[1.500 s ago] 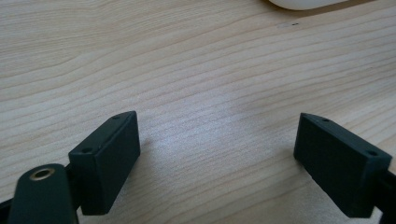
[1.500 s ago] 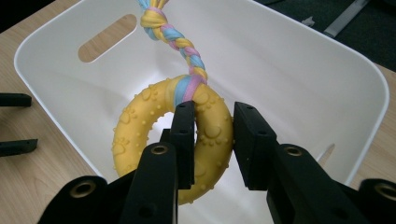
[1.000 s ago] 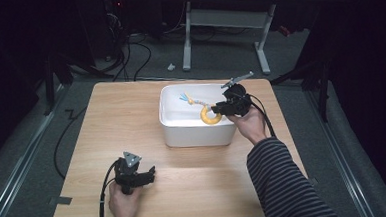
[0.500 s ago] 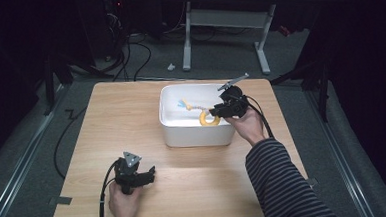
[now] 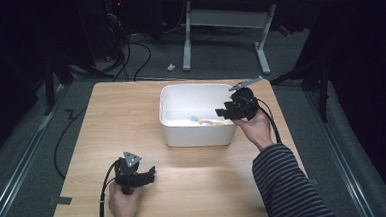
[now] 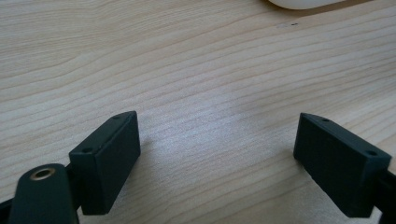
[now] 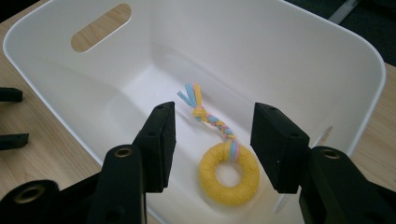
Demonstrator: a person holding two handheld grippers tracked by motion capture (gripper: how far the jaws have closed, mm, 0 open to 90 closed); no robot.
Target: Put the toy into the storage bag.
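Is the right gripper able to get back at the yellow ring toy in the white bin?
Probably yes: the right gripper hangs open right above the yellow ring toy, which lies on the floor of the white bin with nothing between.

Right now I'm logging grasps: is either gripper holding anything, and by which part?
Nothing. The right gripper has just opened above the yellow ring toy; the left gripper is open.

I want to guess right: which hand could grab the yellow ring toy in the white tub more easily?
Right. The right gripper hangs open over the ring toy; the left gripper rests far off.
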